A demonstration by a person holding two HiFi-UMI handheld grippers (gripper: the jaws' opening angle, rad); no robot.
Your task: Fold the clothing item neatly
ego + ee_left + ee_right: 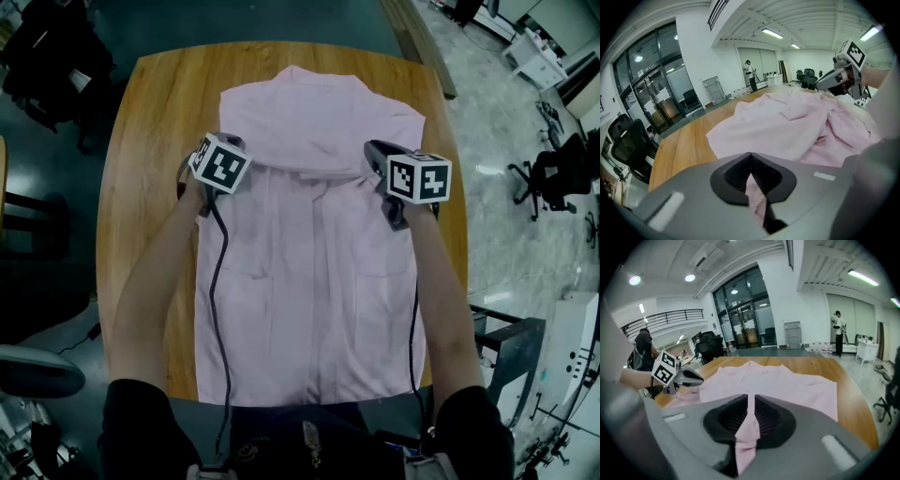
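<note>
Both grippers are biting cloth! The left gripper [232, 142] has its jaws pressed fully together on a pinch of the shirt [309, 309], and the right gripper [373, 155] is clamped narrow on a pink strip of it.

Pose now: two bare forearms reach out from the table's [150, 141] near edge, roughly side by side. The hands sit level with each other across the shirt's upper part. Both grippers tilt down and point toward the far edge, the left at the shirt's left side and the right close to its right side. A crease runs across the cloth between them. The shirt lies down the table's middle, button strip along the centre, its near end at the near edge.

Print on show: bold black-and-white square markers on the left cube [220, 162] and the right cube [419, 178].

Only the head view gives the whole layout, plus a cable [217, 281] trailing back from each gripper. The left gripper view adds rumpled fabric bunched toward the right gripper [820, 86], a chair [628, 145] by the glass doors and a person [751, 75] standing far off. The right gripper view shows the cloth smoother over the table's far end, with the left gripper [698, 378] nosing in beside it.
</note>
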